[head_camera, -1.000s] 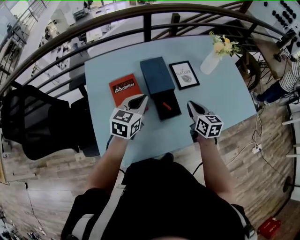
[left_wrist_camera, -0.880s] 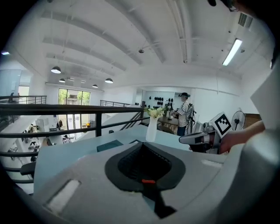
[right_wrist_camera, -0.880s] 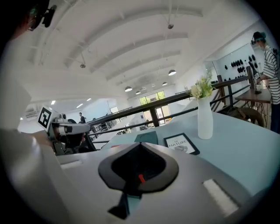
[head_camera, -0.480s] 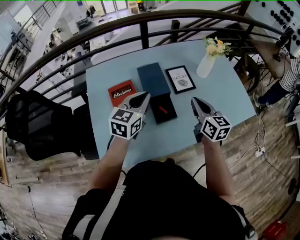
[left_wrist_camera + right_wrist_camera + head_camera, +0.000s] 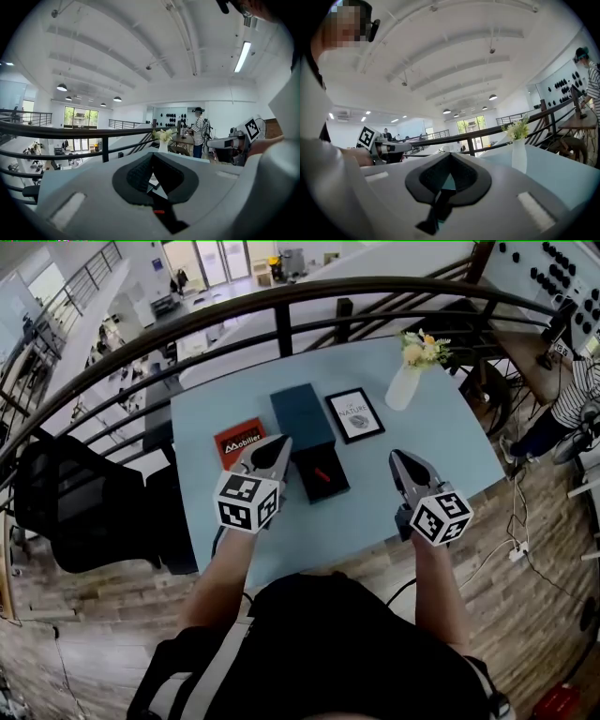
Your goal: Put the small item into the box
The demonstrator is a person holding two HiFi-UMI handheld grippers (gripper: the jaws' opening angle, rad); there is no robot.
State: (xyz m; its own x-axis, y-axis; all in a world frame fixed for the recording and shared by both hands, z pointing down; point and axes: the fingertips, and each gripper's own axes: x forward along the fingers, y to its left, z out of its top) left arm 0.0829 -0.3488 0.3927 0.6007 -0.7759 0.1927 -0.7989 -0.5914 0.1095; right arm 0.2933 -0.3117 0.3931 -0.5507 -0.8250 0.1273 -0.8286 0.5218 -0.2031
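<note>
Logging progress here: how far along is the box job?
Done: the small red item lies in the open black box. In hand: nothing; left gripper and right gripper are shut, empty. Left: perhaps fitting the blue lid.

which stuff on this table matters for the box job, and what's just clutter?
For the job:
- small red item, already lying in the box
- black box, open, with its blue lid behind
- left gripper, right gripper

Lying about:
- orange booklet
- framed picture
- vase of flowers
</note>
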